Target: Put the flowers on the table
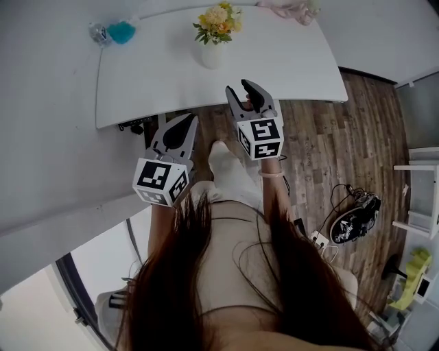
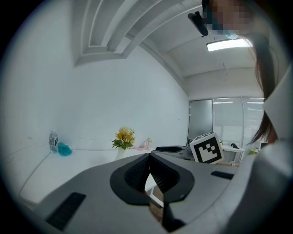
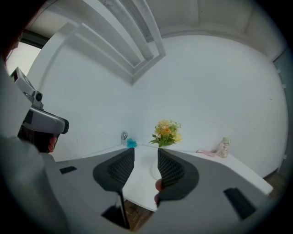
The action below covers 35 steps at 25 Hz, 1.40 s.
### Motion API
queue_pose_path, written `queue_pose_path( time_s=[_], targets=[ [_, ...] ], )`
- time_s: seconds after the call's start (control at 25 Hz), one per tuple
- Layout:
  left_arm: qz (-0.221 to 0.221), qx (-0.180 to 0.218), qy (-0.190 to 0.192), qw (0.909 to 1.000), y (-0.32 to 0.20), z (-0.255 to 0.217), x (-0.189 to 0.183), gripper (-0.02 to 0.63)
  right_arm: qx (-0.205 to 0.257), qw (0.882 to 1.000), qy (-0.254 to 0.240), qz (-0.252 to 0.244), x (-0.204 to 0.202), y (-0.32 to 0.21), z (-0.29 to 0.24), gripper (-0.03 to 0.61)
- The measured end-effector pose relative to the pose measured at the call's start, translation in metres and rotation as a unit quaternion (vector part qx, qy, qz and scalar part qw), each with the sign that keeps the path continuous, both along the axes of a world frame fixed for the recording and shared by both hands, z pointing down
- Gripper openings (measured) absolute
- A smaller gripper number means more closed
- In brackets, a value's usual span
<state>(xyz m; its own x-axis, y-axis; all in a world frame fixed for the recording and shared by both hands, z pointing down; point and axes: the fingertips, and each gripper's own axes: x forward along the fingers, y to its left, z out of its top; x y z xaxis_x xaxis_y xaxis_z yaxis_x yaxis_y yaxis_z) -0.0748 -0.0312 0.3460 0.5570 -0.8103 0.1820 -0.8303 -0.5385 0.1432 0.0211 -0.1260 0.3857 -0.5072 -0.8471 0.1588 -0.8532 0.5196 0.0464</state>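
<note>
Standing at the far edge of the table (image 1: 158,75), the flowers (image 1: 218,20) lie straight beyond the nearer right gripper (image 1: 241,88), its jaws half apart and empty. The left gripper (image 1: 184,123) is closed on nothing.

Bench (image 1: 295,62): one. One bunch of flowers (image 1: 218,22), one vase (image 1: 212,56), one bottle (image 1: 98,33), probably one pink cloth (image 1: 288,8). Two tools: left tool (image 1: 186,123), right tool (image 1: 241,88).
</note>
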Motion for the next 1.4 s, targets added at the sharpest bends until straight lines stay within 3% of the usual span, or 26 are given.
queue_pose_path(
  time_s=[1.4],
  targets=[
    [-0.011,0.006,0.017,0.9998,0.078,0.001,-0.022,0.003,0.026,0.999,0.037,0.02,-0.009,0.079,-0.016,0.064]
  ],
)
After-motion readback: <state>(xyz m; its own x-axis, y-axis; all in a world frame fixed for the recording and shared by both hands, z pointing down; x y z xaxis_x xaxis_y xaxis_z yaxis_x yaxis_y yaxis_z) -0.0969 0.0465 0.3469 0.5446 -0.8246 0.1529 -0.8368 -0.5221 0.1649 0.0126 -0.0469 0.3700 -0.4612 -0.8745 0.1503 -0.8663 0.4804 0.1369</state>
